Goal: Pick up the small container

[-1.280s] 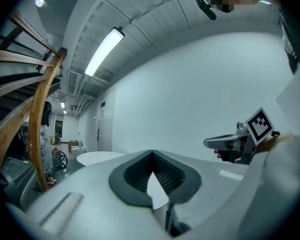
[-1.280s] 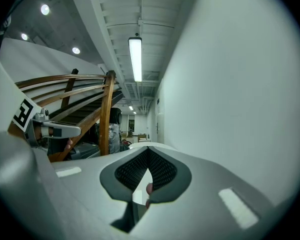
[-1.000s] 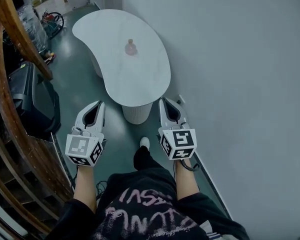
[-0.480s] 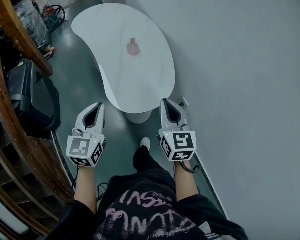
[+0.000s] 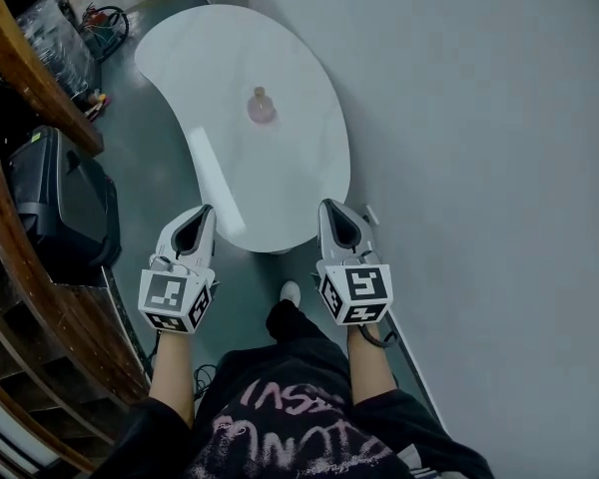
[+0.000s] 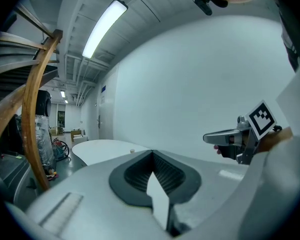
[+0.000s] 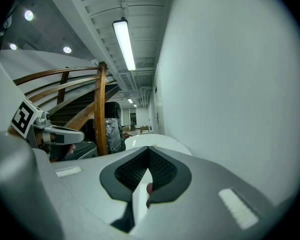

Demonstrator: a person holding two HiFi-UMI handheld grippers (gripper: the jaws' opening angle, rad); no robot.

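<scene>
In the head view, the small container [image 5: 261,106] stands upright on the white desk [image 5: 280,193], well apart from the left hand-held gripper [image 5: 204,212] and the right hand-held gripper [image 5: 327,207]. The left gripper view shows its jaws together, empty. The right gripper view shows likewise.

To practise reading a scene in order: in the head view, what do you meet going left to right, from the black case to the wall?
Black case → left tongs → small container → white shoe → right tongs → grey wall.
</scene>
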